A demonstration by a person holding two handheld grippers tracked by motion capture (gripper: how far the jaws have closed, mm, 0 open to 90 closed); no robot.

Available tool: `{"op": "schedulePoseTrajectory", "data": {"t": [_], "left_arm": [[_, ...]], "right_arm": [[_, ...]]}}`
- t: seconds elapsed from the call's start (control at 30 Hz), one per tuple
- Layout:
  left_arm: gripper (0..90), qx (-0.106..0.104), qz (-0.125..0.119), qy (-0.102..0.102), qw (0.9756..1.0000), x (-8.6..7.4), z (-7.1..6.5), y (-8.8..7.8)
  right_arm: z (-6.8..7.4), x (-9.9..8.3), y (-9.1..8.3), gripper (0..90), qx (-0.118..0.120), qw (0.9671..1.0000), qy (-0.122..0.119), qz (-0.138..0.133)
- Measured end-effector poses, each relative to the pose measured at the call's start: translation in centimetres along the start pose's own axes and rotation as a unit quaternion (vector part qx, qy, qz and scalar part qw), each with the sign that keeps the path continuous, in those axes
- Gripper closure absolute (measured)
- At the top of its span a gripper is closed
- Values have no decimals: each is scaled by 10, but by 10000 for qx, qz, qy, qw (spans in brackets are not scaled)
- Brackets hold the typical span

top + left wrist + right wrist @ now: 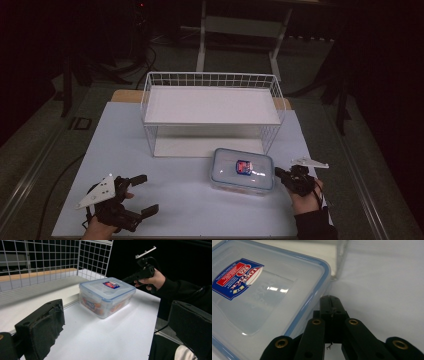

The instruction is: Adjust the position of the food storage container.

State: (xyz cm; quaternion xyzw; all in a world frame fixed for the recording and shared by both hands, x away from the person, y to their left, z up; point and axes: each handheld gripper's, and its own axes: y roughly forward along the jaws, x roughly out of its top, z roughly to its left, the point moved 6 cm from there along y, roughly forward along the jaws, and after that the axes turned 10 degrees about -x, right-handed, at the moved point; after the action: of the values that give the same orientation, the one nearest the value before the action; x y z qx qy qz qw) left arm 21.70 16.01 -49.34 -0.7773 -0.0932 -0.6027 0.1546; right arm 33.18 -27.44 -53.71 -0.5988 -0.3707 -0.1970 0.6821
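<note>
A clear plastic box with a blue-rimmed lid and a red and blue label [242, 171] [107, 295] [259, 290] sits on the white table top, in front of the wire basket. My right gripper [278, 172] [125, 280] [331, 303] is shut, jaws pressed together with nothing between them, its tip right beside the box's right edge. At the near left of the table my left gripper [147, 194] stands open and empty, well apart from the box; its two padded jaws frame the left gripper view.
A white wire basket [150, 95] [82, 257] with a flat white shelf stands on legs at the back middle of the table. The white table sheet [190, 200] ends close to the right hand; dark floor and a table frame lie beyond.
</note>
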Motion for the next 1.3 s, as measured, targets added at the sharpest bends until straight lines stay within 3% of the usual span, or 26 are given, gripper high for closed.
{"op": "schedulePoseTrajectory", "data": {"t": [0.3, 0.5, 0.7, 1.3], "left_arm": [[4, 0, 16, 11, 10000, 0, 0, 0], [4, 8, -10, -9, 10000, 0, 0, -1], [3, -7, -7, -13, 10000, 0, 0, 0], [3, -44, 12, -49, 10000, -1, 0, 0]], "right_arm": [[24, 9, 6, 900, 264, 9995, -157, -61], [24, 8, 7, 900, 99, 9998, -163, -68], [26, 10, 12, 900, 146, 9998, -108, -42], [69, 27, 27, 900, 476, 9983, -303, -106]]}}
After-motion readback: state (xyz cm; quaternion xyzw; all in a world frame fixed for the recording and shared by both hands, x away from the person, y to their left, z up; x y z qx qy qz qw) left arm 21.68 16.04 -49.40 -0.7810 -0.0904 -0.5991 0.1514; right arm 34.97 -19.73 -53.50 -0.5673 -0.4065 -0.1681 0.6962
